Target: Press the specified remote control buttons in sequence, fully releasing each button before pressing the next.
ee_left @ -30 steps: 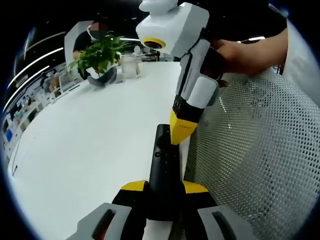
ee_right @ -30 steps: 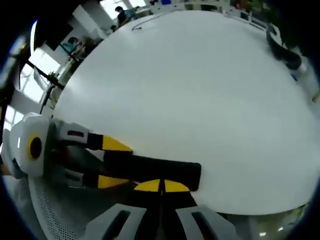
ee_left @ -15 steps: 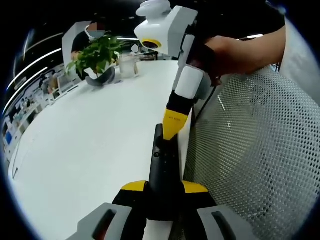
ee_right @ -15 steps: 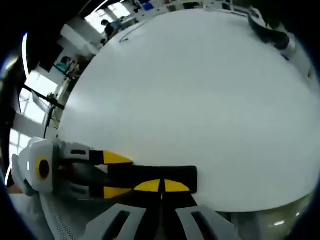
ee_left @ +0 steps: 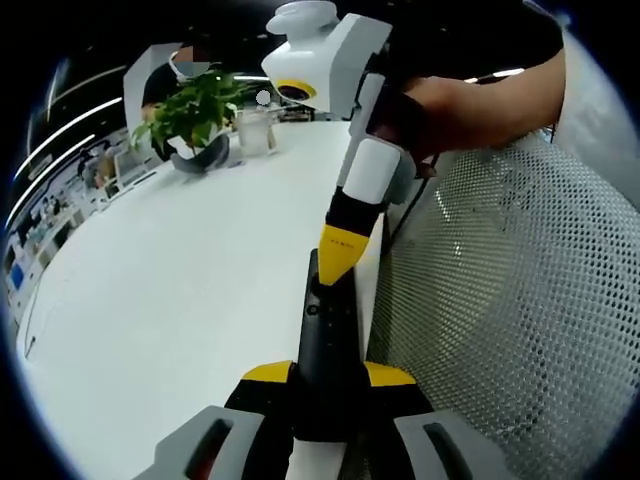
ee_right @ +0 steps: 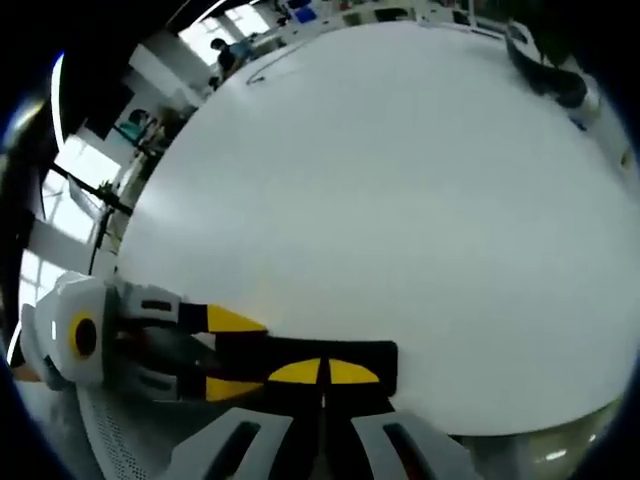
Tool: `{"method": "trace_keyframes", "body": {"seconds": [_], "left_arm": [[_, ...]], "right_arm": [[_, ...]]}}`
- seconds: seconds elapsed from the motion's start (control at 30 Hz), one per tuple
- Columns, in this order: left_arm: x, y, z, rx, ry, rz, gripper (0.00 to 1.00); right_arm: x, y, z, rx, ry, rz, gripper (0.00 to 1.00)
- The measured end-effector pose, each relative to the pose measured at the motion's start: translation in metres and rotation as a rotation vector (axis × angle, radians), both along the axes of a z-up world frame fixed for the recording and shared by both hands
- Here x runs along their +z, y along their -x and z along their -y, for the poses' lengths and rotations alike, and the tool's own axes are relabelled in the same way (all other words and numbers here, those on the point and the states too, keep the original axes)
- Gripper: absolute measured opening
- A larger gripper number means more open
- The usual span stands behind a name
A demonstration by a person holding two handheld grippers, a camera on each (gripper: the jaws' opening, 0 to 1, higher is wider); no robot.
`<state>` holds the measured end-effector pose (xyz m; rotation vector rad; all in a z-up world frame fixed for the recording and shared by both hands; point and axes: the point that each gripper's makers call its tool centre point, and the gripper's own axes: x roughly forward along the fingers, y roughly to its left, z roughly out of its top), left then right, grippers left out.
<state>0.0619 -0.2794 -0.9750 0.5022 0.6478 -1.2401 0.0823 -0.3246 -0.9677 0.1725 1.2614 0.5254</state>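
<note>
The remote control [ee_left: 327, 345] is held at the near edge of the white table [ee_left: 180, 290], clamped at its near end between the yellow-tipped jaws of the left gripper [ee_left: 328, 385]. In the left gripper view the remote extends forward from the jaws, with its button face turned up.

Change over the last second: the right gripper [ee_left: 338, 262] has travelled along the remote from the middle of its right side to its far end. One second ago its yellow tip stood beside the body of the remote; now the tip rests at the top end, apparently touching the button face. The hand [ee_left: 450, 105] holding it has come lower and nearer the table. It is judged that a press on a button near the far end is under way or about to begin; whether the button is fully depressed cannot be told.

Jaw state, right gripper: in the right gripper view its two yellow tips meet with no gap and nothing held between them, so the closed tip serves as a single pressing point on the remote [ee_right: 330, 355].

Jaw state, left gripper [ee_right: 225, 350]: narrow, gripping the remote across its width, seen from the side in the right gripper view.

A potted plant [ee_left: 195, 115] and a clear container [ee_left: 258, 130] stand at the far side of the table, well apart from the remote. A mesh chair back [ee_left: 500, 290] lies beside the table.
</note>
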Motion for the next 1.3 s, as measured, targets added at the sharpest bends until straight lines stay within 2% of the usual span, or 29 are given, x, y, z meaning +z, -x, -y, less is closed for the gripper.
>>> {"method": "trace_keyframes", "body": {"seconds": [0.07,0.23,0.33,0.53,0.67,0.73,0.83,1.0,1.1,1.17,1.23,1.3], "left_arm": [[0.0001,-0.0001,0.0003,0.0,0.002,-0.002,0.25],[-0.0001,-0.0007,0.0017,0.008,0.015,-0.007,0.25],[0.0002,-0.0009,0.0021,0.014,0.021,-0.011,0.24],[0.0006,-0.0013,0.0019,0.03,0.038,-0.026,0.24],[0.0004,-0.0014,0.002,0.033,0.04,-0.031,0.24],[0.0002,-0.0006,0.0019,0.03,0.037,-0.026,0.24],[0.0002,-0.0004,0.0021,0.029,0.04,-0.022,0.24],[-0.0001,-0.0004,0.0027,0.016,0.033,-0.01,0.24],[0.0002,-0.0006,0.0026,0.012,0.03,-0.009,0.24],[0.0009,-0.0004,0.0029,0.01,0.026,-0.007,0.24],[0.0009,-0.0004,0.0031,0.011,0.025,-0.009,0.24],[0.0007,0.0,0.003,0.01,0.023,-0.008,0.24]], "right_arm": [[-0.0001,0.0,0.0,0.003,0.002,0.007,0.0],[-0.0009,-0.0005,-0.0006,0.107,0.08,0.085,0.0],[-0.0017,-0.0004,-0.0014,0.151,0.104,0.107,0.0],[-0.0028,-0.0012,-0.0027,0.202,0.163,0.1,0.0],[-0.0029,-0.0013,-0.0021,0.206,0.168,0.099,0.0],[-0.0025,-0.001,-0.0015,0.178,0.128,0.073,0.0],[-0.002,-0.0012,-0.0011,0.067,0.073,-0.02,0.0],[-0.0018,-0.0016,-0.0007,0.037,0.083,-0.125,0.0],[-0.0019,0.0031,-0.0035,0.067,0.088,-0.21,0.0],[-0.0018,-0.0017,-0.0034,0.071,0.102,-0.197,0.0],[-0.0003,-0.0013,0.0043,0.065,0.149,-0.216,0.0],[0.0,0.0004,0.0054,0.057,0.142,-0.234,0.0]]}}
